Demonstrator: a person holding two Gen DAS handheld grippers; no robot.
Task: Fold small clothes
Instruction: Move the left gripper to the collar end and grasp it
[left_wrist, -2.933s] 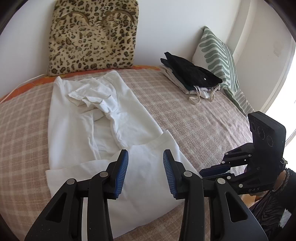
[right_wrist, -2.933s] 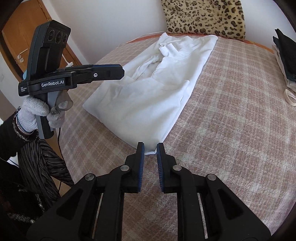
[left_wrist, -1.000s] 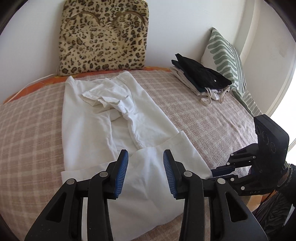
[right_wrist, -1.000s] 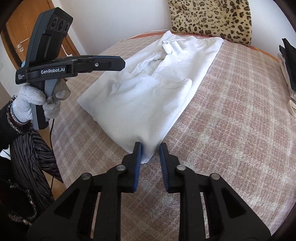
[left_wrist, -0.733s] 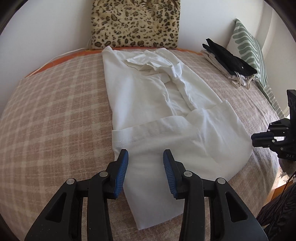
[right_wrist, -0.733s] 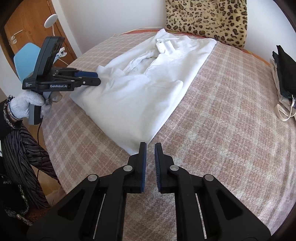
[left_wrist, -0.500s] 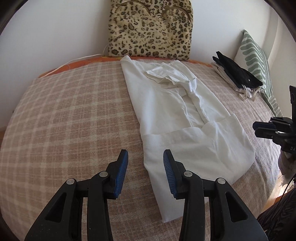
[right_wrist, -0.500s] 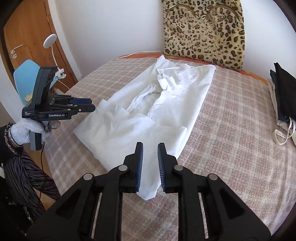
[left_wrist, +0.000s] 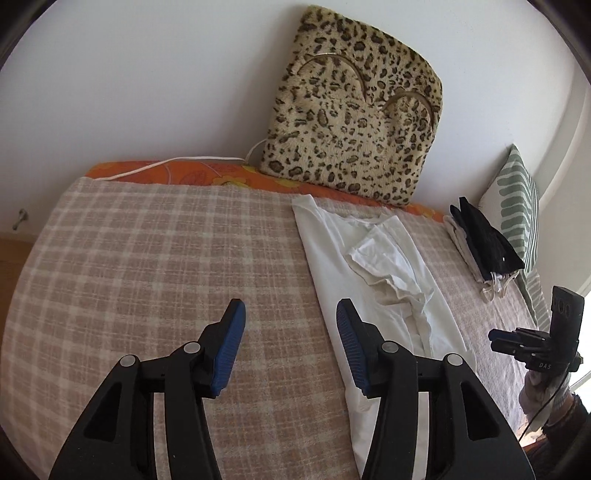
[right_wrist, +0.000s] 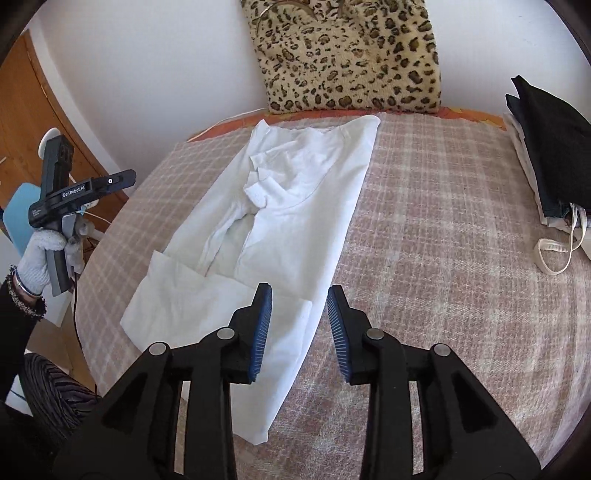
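Letting go: my right gripper (right_wrist: 299, 328) and left gripper (left_wrist: 288, 350) are both opening, empty, the white shirt (right_wrist: 295, 206) hem seemingly folded up near the bed's (right_wrist: 461, 258) front edge

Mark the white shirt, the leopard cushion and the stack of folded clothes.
white shirt (right_wrist: 306, 206): right wrist view, flat body panel right of the bunched sleeve.
leopard cushion (left_wrist: 354, 110): left wrist view, middle of its front face.
stack of folded clothes (right_wrist: 554, 147): right wrist view, black garment on top.

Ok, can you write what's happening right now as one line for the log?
step: mid-fold | white shirt: flat on bed, bottom folded up | left gripper: opening, empty | right gripper: opening, empty
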